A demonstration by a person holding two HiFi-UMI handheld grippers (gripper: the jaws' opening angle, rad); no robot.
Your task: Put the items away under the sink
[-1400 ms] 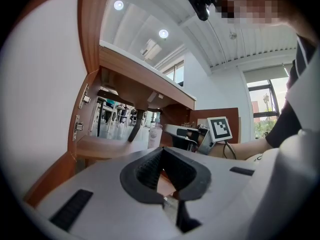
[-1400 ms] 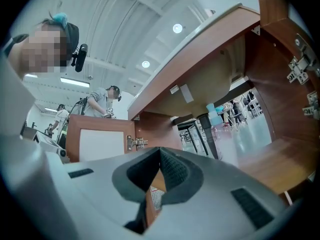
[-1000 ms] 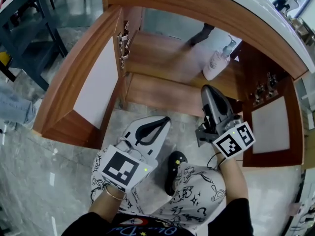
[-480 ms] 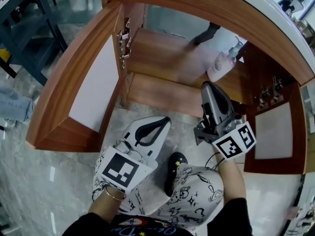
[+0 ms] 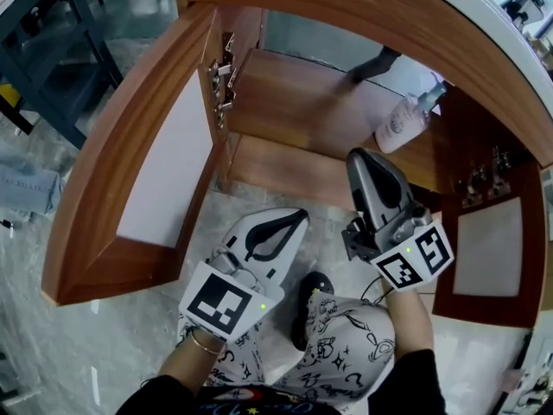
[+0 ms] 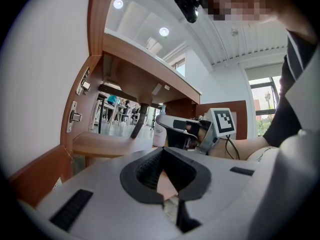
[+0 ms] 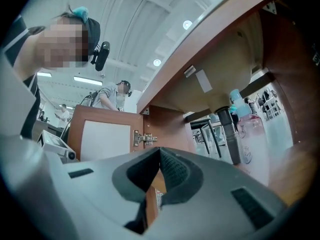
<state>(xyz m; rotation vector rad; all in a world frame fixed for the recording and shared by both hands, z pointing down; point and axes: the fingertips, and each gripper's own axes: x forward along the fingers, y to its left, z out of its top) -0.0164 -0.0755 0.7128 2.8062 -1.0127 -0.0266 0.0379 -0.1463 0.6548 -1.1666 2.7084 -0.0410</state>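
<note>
Pink bottle (image 5: 402,124) stands in cabinet (image 5: 302,102) beyond the closed, empty left claw (image 5: 294,215) and right claw (image 5: 364,156).

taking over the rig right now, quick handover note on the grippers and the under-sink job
Left gripper: shut, empty, in front of the open cabinet.
Right gripper: shut, empty, at the cabinet's front edge.
Pump bottle: upright on the cabinet floor, back right, near the drain pipe.
Done: bottle is under the sink.
Left: no other items in view; left door and right door stand open, probably close them.
</note>
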